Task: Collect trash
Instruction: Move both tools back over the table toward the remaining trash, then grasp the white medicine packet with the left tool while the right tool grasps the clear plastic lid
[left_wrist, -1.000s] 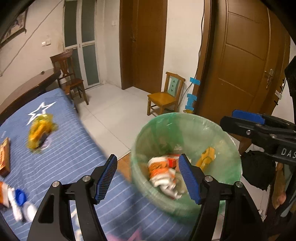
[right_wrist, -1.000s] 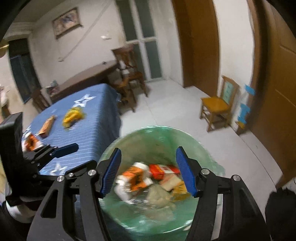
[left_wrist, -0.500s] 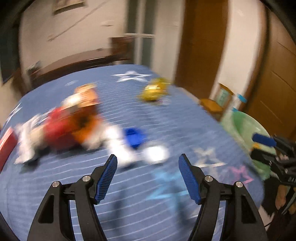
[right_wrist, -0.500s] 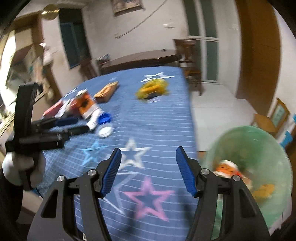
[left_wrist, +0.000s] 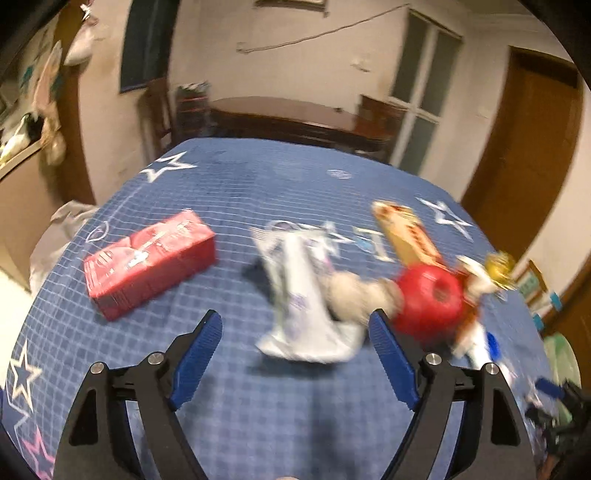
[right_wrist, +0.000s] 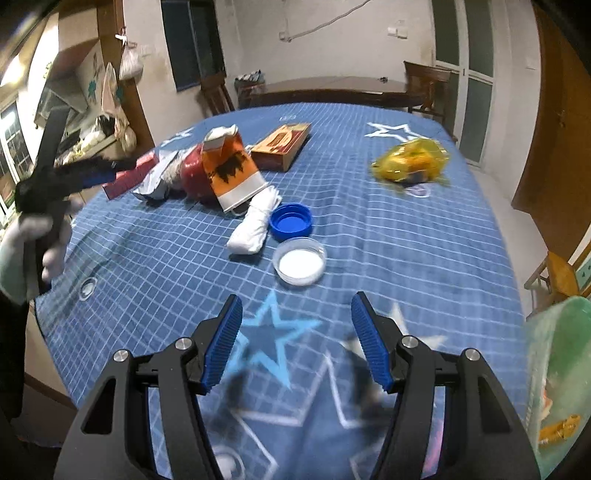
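Crinkled silver-white foil wrapper (left_wrist: 308, 295), just ahead of left tool (left_wrist: 295, 354), whose ridged blue jaws are opening with nothing between them. Red carton (left_wrist: 147, 264) ahead-left; round red object (left_wrist: 430, 299) ahead-right. Right tool (right_wrist: 295, 339) spread, empty, above blue checked cloth on bench (right_wrist: 406, 251); round white lid (right_wrist: 300, 261), blue cap (right_wrist: 291, 220) ahead. Green-lined bin (right_wrist: 557, 369) to its right.

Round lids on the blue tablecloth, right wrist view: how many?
2. The blue cap lies beside the rolled white wrapper; the clear lid lies just nearer the camera. Others may hide behind the trash pile.
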